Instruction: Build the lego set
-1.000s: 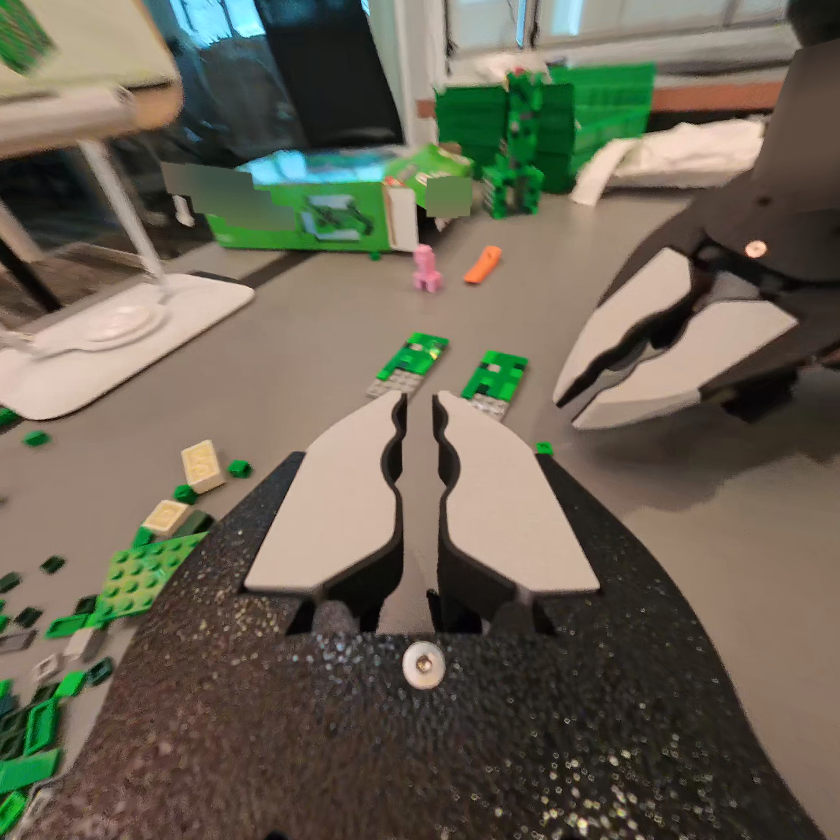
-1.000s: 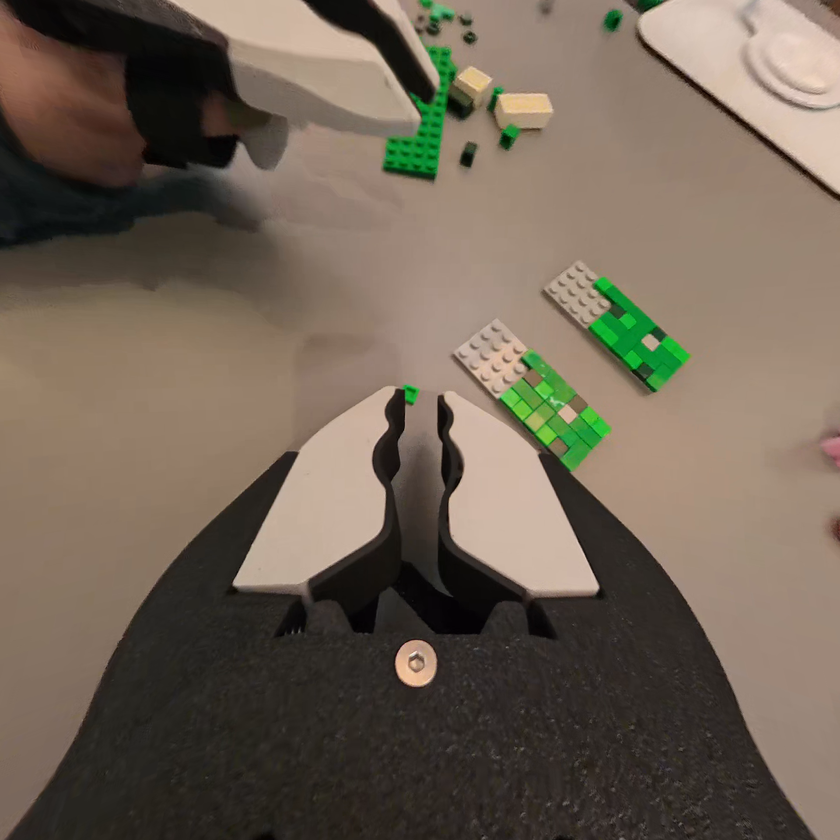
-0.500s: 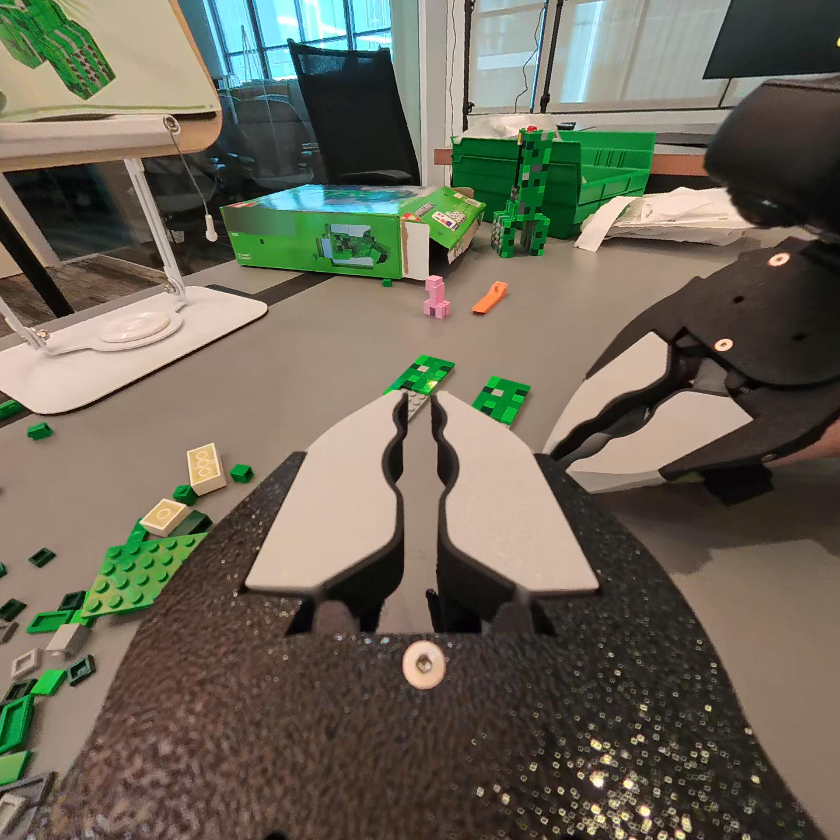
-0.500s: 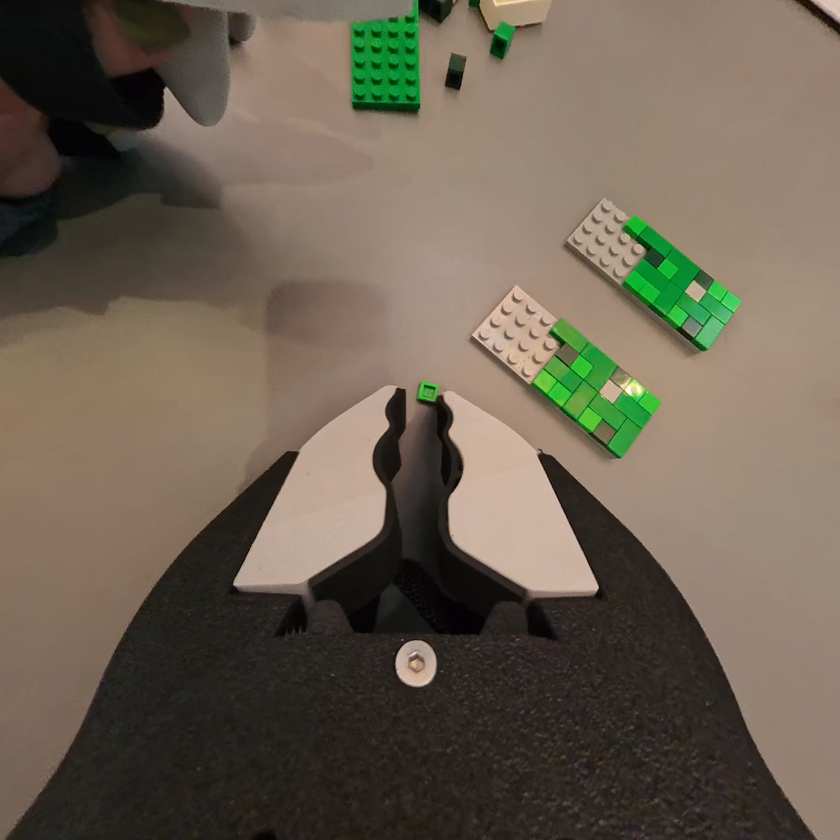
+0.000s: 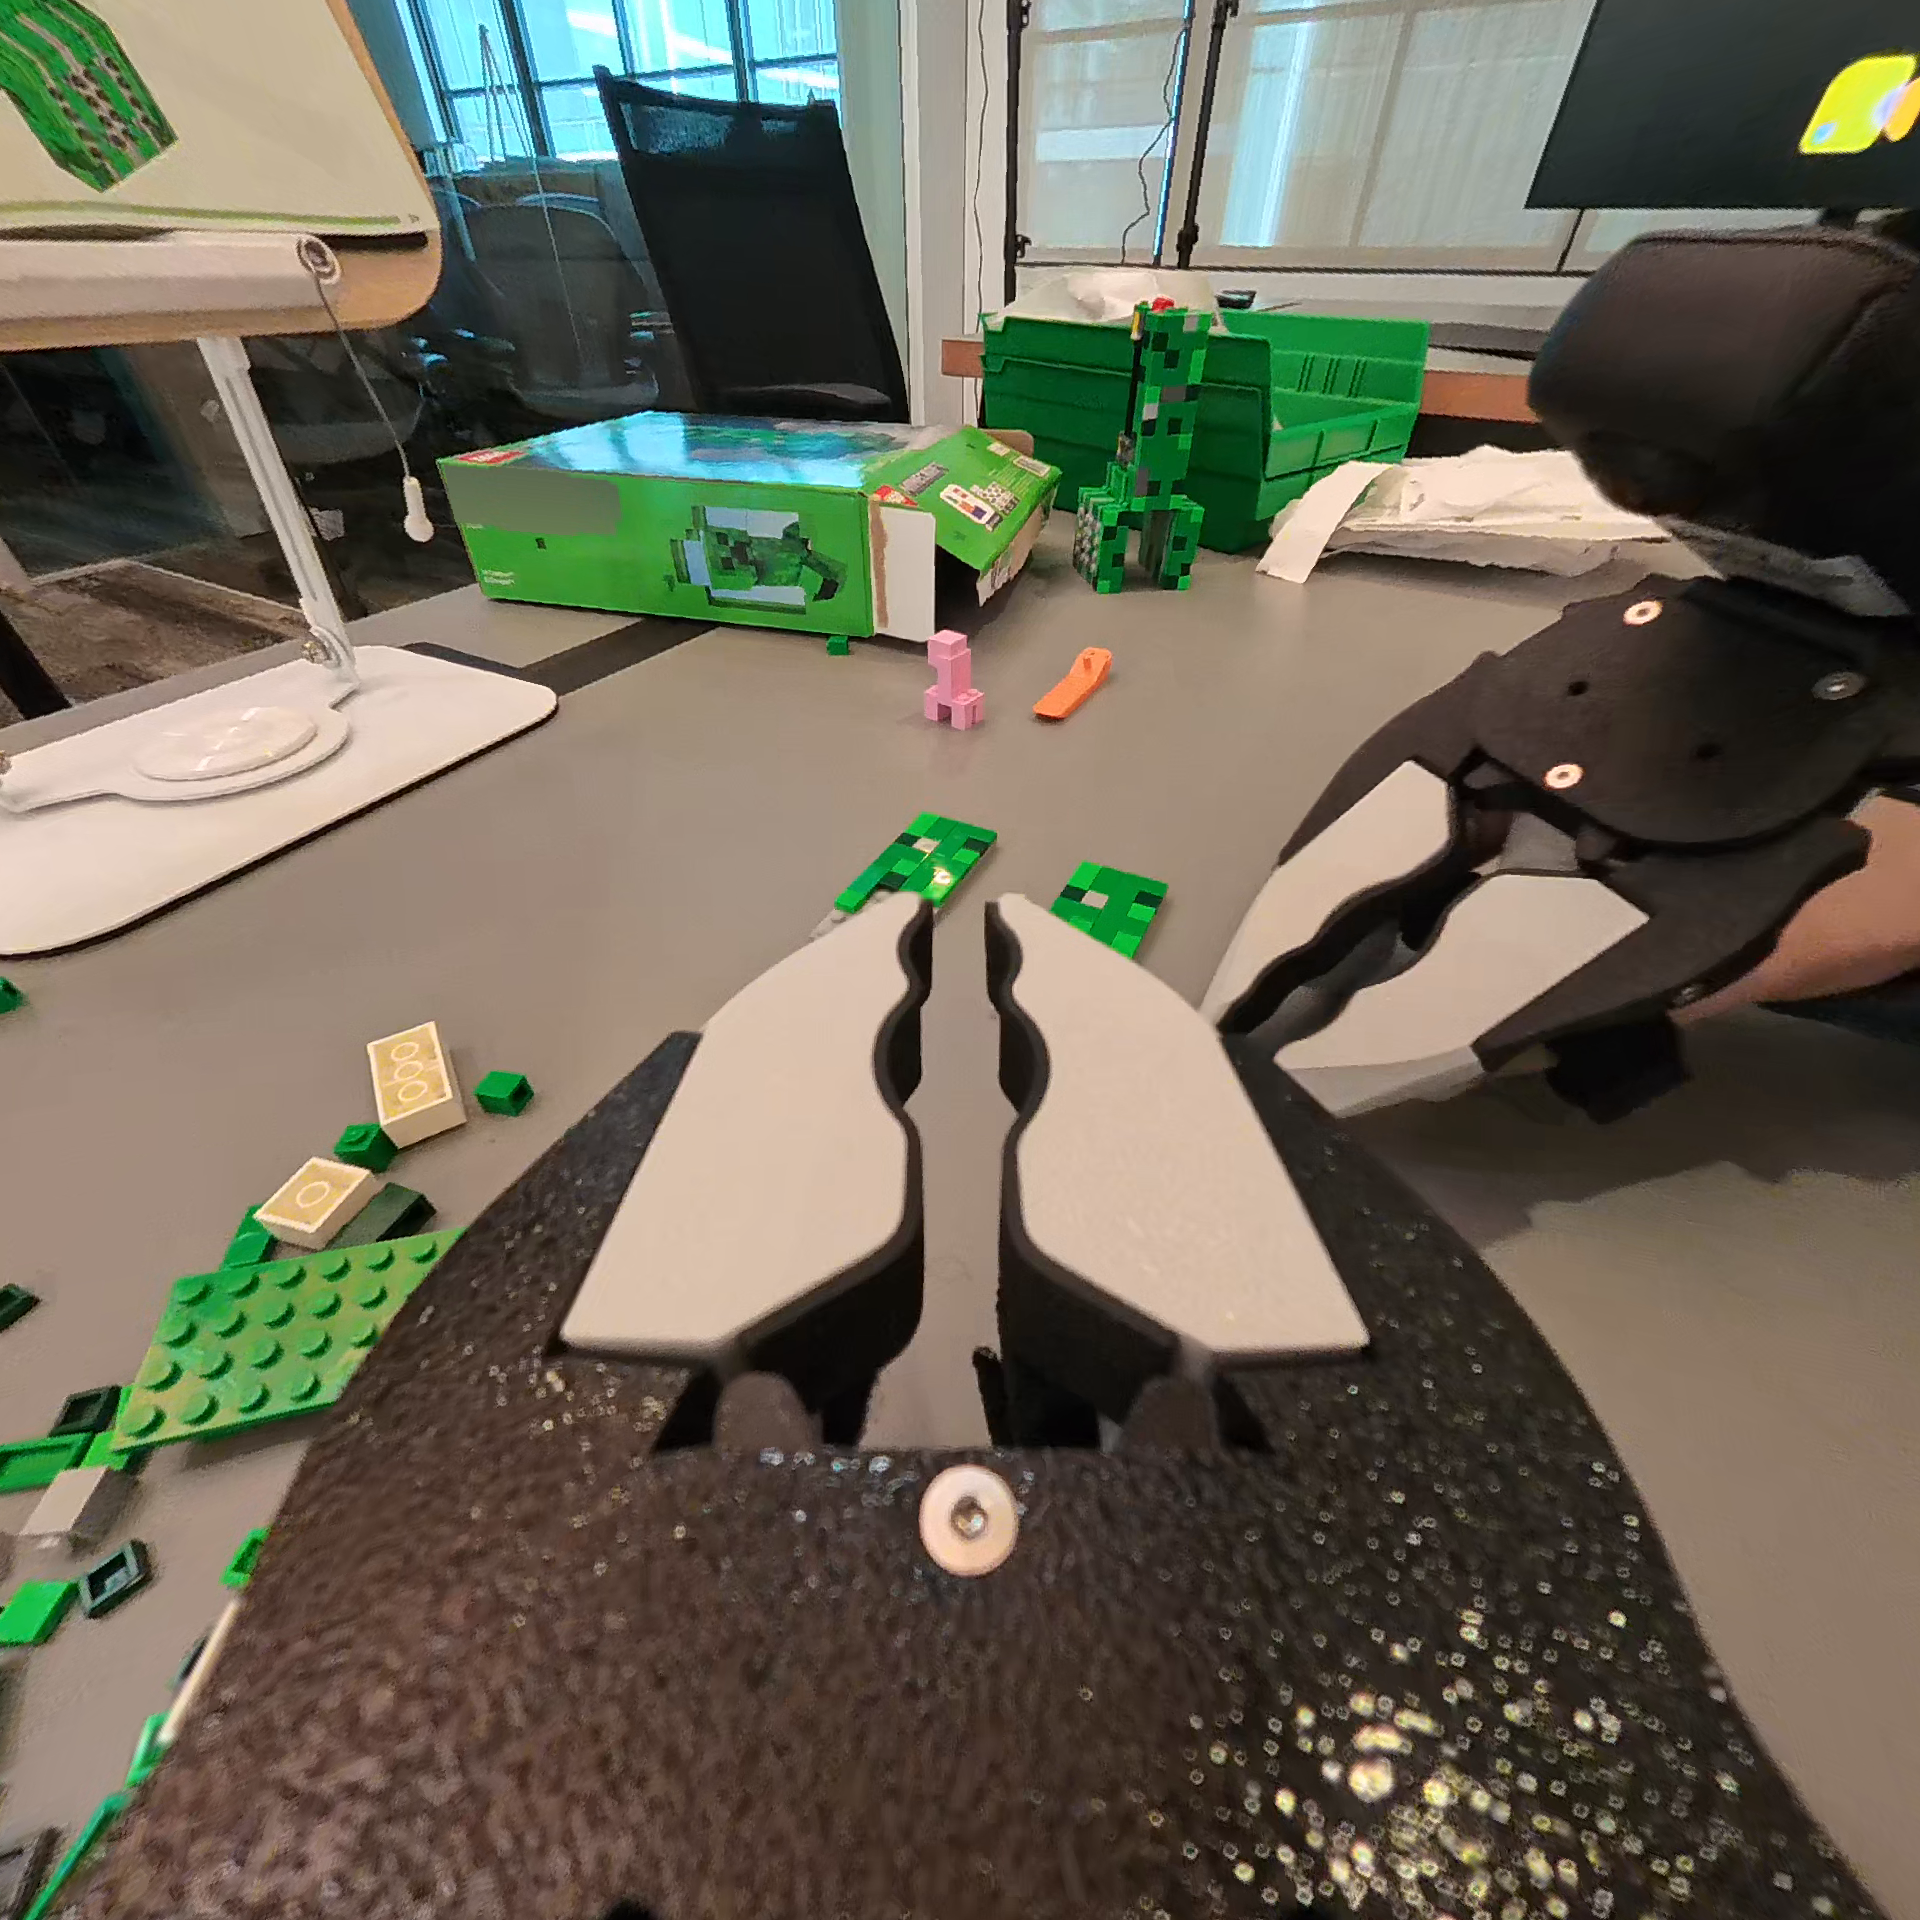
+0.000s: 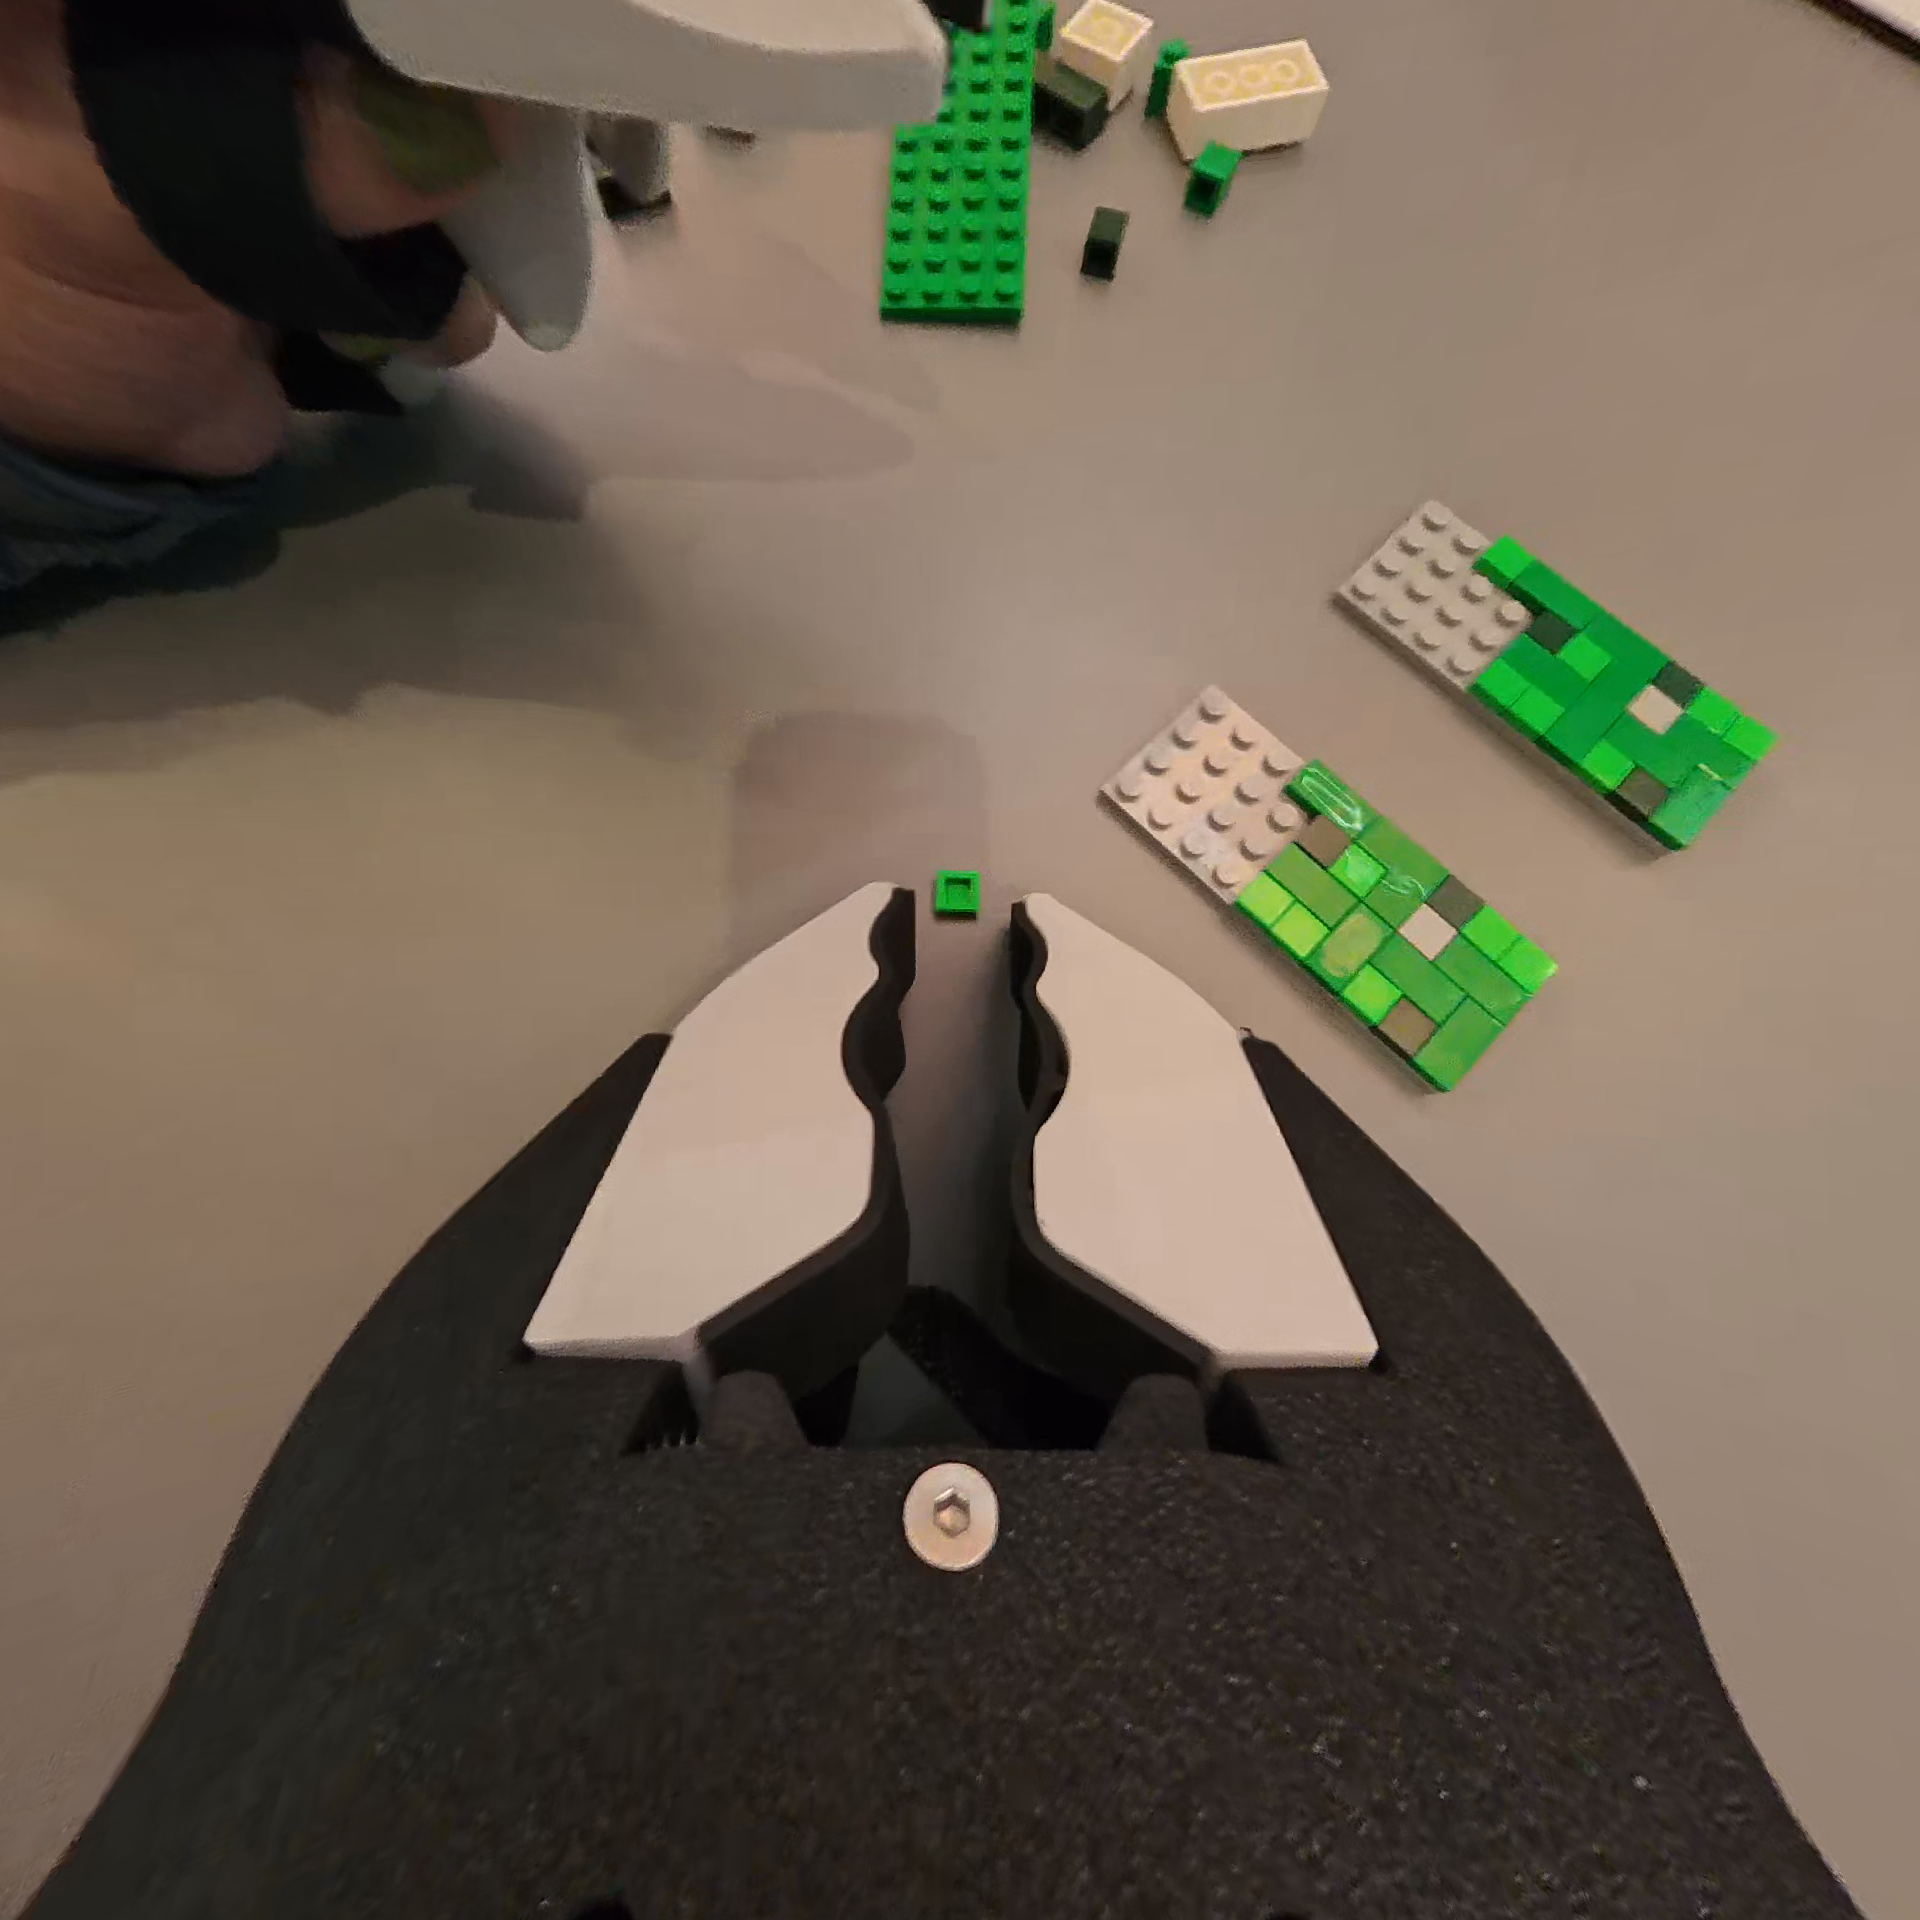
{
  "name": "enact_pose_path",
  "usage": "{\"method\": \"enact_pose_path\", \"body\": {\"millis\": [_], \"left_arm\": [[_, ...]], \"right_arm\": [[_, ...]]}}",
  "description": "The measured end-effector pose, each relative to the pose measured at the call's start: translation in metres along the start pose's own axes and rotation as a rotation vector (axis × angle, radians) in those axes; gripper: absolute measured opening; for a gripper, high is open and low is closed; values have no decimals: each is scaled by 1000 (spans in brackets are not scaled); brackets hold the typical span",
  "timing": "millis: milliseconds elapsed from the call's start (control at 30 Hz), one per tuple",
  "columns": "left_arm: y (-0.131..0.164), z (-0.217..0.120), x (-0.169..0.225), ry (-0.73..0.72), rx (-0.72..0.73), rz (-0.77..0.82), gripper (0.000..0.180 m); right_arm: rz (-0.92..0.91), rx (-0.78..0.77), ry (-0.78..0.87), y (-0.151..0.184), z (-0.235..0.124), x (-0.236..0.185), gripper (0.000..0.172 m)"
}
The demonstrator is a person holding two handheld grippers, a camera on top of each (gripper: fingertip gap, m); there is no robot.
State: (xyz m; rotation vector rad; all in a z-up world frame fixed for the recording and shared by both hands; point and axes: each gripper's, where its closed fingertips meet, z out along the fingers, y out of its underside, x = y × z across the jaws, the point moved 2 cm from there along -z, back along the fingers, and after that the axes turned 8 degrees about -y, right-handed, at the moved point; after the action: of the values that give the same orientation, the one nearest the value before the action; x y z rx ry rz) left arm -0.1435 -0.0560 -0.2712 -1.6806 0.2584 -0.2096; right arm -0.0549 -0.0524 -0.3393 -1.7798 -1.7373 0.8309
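The right gripper (image 6: 961, 914) hangs low over the grey table (image 6: 520, 1039) with its two fingers a little apart and bare; a small green square tile (image 6: 956, 895) lies flat on the table just ahead of the gap between the tips, touched by neither pad. Just to its right lie two grey studded plates, the nearer plate (image 6: 1330, 883) and the farther plate (image 6: 1558, 675), each half covered with green tiles at the end away from its bare grey studs. The left gripper (image 5: 958, 914) is held above the table, its fingers likewise slightly parted with nothing between them, pointing toward those same two plates. To its left lies a scatter of loose pieces: a green baseplate (image 5: 270, 1340), two cream bricks (image 5: 414, 1081) and small green and dark bits. As for containers, an opened green cardboard box (image 5: 675, 520) lies on its side at the far end of the table, end flap open; what is inside cannot be made out. Right of it stand stacked green plastic bins (image 5: 1309, 416), with white crumpled wrapping showing above the rim at their far left, and a tall green block figure (image 5: 1153, 447) in front. A pink brick figure (image 5: 951, 681) and an orange tool (image 5: 1075, 683) sit nearer, well apart from both grippers.
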Motion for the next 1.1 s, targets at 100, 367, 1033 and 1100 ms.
{"method": "enact_pose_path", "body": {"millis": [100,367,1033,1100], "left_arm": [[3,1,2,10,-17,10,8],[9,4,0,28,-74,-19,17],[15,4,1,151,-128,-152,15],[16,4,4,150,-138,-128,14]], "right_arm": [[-25,-7,-23,0,1,-2,16],[-38,-55,-28,-1,5,-1,0],[-75,-54,-73,-5,8,-6,14],[-103,-71,-51,-5,9,-9,8]]}}
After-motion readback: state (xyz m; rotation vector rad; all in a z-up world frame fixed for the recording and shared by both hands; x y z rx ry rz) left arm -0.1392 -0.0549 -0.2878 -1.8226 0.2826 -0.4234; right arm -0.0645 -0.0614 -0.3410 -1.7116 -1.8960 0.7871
